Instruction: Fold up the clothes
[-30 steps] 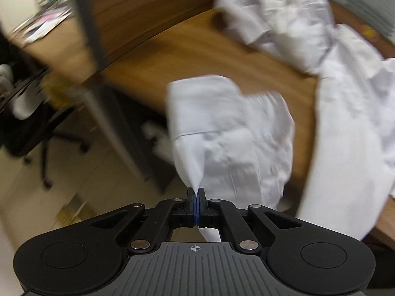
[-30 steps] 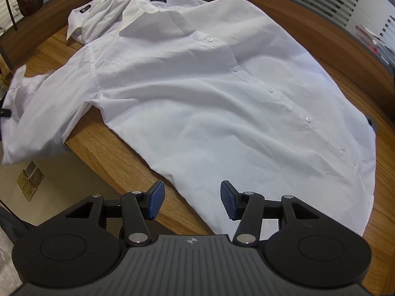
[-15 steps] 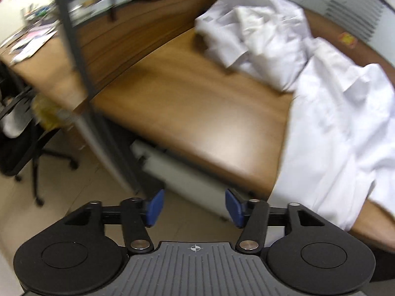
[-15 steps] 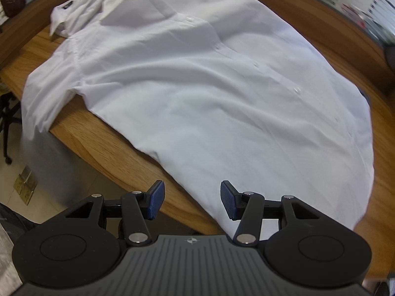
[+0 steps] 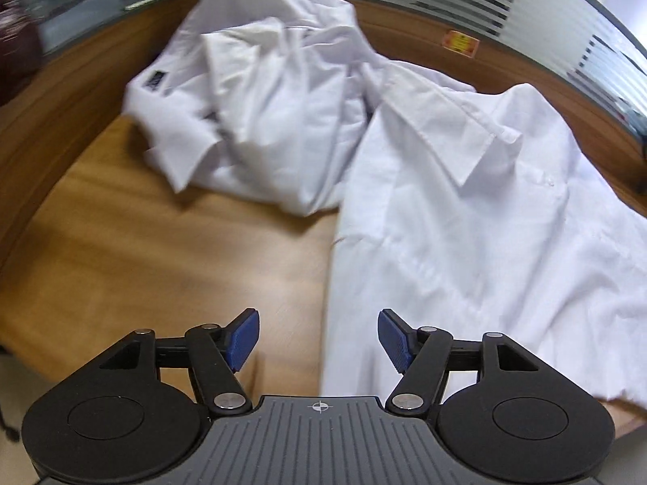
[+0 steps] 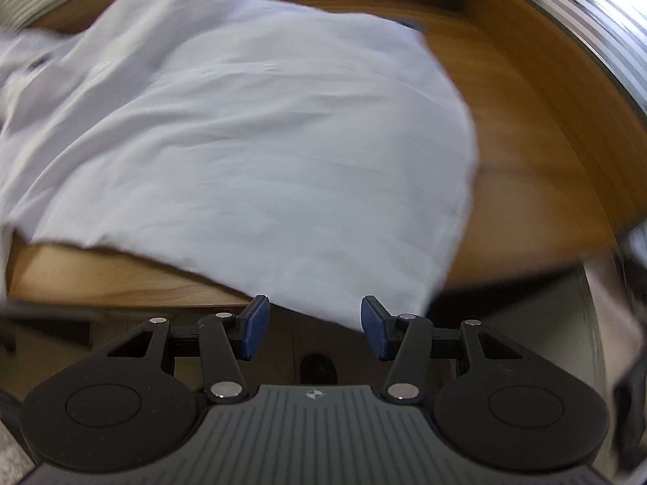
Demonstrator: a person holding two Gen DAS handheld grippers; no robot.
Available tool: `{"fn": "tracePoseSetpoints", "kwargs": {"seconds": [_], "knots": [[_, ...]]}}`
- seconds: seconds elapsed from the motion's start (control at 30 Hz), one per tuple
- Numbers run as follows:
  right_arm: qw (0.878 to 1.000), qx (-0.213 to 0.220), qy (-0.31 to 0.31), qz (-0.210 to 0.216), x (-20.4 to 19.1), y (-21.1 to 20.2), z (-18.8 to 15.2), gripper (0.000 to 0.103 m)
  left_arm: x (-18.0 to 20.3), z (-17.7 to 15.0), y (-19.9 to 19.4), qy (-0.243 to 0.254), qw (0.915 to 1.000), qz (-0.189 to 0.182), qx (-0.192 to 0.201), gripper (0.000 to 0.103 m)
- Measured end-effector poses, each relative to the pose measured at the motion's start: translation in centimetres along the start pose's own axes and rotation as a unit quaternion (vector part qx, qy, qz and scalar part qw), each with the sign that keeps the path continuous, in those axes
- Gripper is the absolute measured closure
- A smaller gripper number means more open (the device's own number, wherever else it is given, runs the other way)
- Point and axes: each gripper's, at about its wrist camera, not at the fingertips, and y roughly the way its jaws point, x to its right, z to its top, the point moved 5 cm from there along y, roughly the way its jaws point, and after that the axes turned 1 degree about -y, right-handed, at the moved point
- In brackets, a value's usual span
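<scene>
Left wrist view: left gripper jaws just opened, empty; right gripper open — overhanging shirt may slide off worktop

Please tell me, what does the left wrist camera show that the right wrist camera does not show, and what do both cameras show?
Only the left wrist view shows the crumpled white shirt with a dark neck label, heaped beside the collar of the spread white button shirt, plus the open left gripper. Only the right wrist view shows that spread shirt's hem corner hanging over the table edge just ahead of the open right gripper. Both show the spread shirt lying on the brown wooden table.
</scene>
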Motion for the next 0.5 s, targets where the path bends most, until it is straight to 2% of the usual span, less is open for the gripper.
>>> {"fn": "tracePoseSetpoints", "kwargs": {"seconds": [0.13,0.23,0.37,0.5], "knots": [[0.992,0.013,0.128,-0.004,3.4,-0.2,-1.6,0.047,0.6,1.7,2.2,-0.003,0.9999,-0.006,-0.01,0.035],[0.97,0.031,0.241,0.009,5.7,-0.1,-3.3,0.041,0.6,2.6,3.5,-0.01,0.9996,-0.015,-0.021,0.033],[0.923,0.058,0.379,0.043,7.8,0.9,-5.7,0.041,0.7,3.6,4.5,-0.013,0.9992,-0.022,-0.03,0.033],[0.863,0.081,0.492,0.082,8.5,3.2,-7.3,0.041,1.2,4.1,4.9,-0.001,0.999,-0.029,-0.033,0.033]]}}
